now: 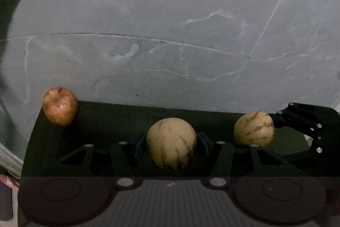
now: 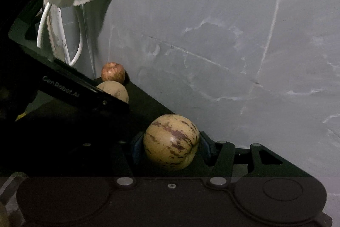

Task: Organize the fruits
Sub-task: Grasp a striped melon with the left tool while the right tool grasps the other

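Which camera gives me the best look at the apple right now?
The left wrist view: the apple sits unobstructed at the black surface's far left corner, stem dimple visible. In the right wrist view it is smaller, farther off, behind the left gripper.

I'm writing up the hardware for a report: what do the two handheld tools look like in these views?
Both look alike: matte black linkage arms with silver round pins, and blue pads inside the fingers. The left tool has a ribbed dark grey body between two round black housings. The right tool has a smoother black body. Seen from the right wrist, the left tool's side carries pale lettering, roughly "CenRobot.Ai". No cables or sleeves are visible on them.
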A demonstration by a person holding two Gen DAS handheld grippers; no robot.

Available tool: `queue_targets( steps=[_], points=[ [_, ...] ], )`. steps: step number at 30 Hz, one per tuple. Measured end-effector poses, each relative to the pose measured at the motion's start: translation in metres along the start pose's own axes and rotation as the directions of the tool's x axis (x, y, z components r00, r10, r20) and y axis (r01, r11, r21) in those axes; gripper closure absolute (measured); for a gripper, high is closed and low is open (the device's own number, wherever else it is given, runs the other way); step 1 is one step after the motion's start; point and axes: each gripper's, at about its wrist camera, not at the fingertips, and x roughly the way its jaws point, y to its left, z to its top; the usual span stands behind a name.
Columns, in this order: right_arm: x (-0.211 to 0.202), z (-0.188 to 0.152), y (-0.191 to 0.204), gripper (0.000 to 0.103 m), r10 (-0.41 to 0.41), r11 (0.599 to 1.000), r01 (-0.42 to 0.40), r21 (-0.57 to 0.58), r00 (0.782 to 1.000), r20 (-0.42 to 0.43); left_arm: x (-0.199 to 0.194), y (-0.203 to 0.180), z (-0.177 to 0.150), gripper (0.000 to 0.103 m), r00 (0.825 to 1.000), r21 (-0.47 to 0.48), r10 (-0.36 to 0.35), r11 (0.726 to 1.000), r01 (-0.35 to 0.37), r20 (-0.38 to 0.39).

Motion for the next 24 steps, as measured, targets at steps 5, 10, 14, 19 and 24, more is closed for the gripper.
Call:
queue_targets(
  steps=[5, 10, 14, 19, 24],
  points=[
    [-0.018, -0.005, -0.006, 0.048, 0.002, 1.000, -0.002, 0.019, 1.000, 0.019, -0.021, -0.017, -0.007, 0.048, 1.000, -0.045, 0.016, 0.999, -0.016, 0.012],
    [-0.034, -0.014, -0.015, 0.048, 0.026, 0.999, -0.027, 0.025, 0.999, 0.029, -0.043, -0.034, -0.018, 0.048, 0.999, -0.088, 0.035, 0.996, -0.032, 0.035],
    [-0.044, -0.021, -0.021, 0.048, 0.064, 0.998, -0.064, -0.001, 0.997, 0.048, -0.053, -0.048, -0.028, 0.048, 0.996, -0.129, 0.072, 0.990, -0.065, 0.049],
    [-0.056, -0.028, -0.033, 0.048, 0.144, 0.989, -0.142, -0.044, 0.988, 0.062, -0.069, -0.070, -0.043, 0.048, 0.990, -0.216, 0.119, 0.971, -0.102, 0.068],
    [-0.065, -0.033, -0.041, 0.048, 0.254, 0.960, -0.244, -0.135, 0.965, 0.065, -0.088, -0.098, -0.064, 0.048, 0.971, -0.312, 0.223, 0.932, -0.185, 0.089]
  ],
)
